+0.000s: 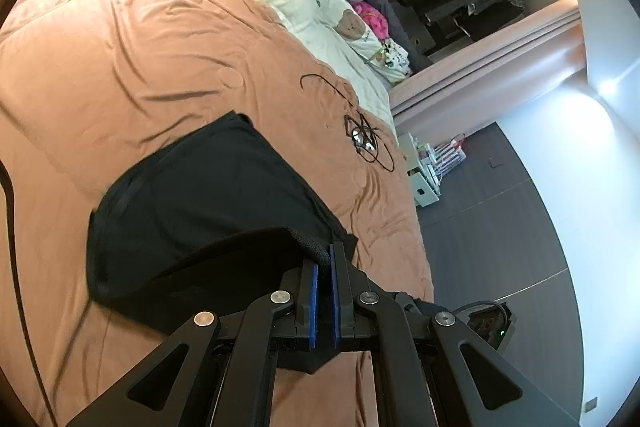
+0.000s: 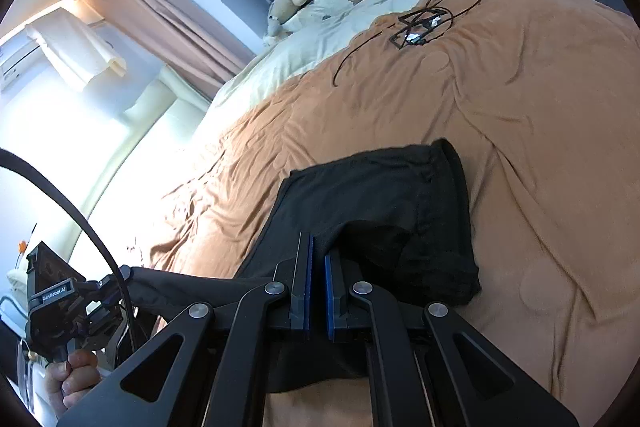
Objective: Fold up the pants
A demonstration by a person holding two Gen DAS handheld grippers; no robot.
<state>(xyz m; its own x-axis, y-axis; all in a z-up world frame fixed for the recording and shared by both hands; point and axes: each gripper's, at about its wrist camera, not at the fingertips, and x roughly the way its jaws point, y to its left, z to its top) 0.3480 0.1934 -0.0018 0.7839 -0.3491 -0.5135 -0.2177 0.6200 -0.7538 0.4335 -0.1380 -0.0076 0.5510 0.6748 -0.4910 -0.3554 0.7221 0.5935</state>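
Black pants (image 1: 208, 195) on a tan-orange bedspread (image 1: 132, 39)

Cream pillow (image 1: 356, 27) carries a brown bear print; gripper pads (image 2: 307, 287) are blue, floor (image 1: 504, 227) dark grey.

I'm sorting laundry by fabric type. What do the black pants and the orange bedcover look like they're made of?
Black pants: apparently a soft, matte knit, maybe cotton jersey; they drape limply, show no sheen, and a textured band edge looks ribbed. Orange bedcover: likely a smooth, brushed microfibre or fleece-like quilt; it has fine soft wrinkles, a faint sheen and puffy stitched shapes. Neither fibre can be confirmed by sight.
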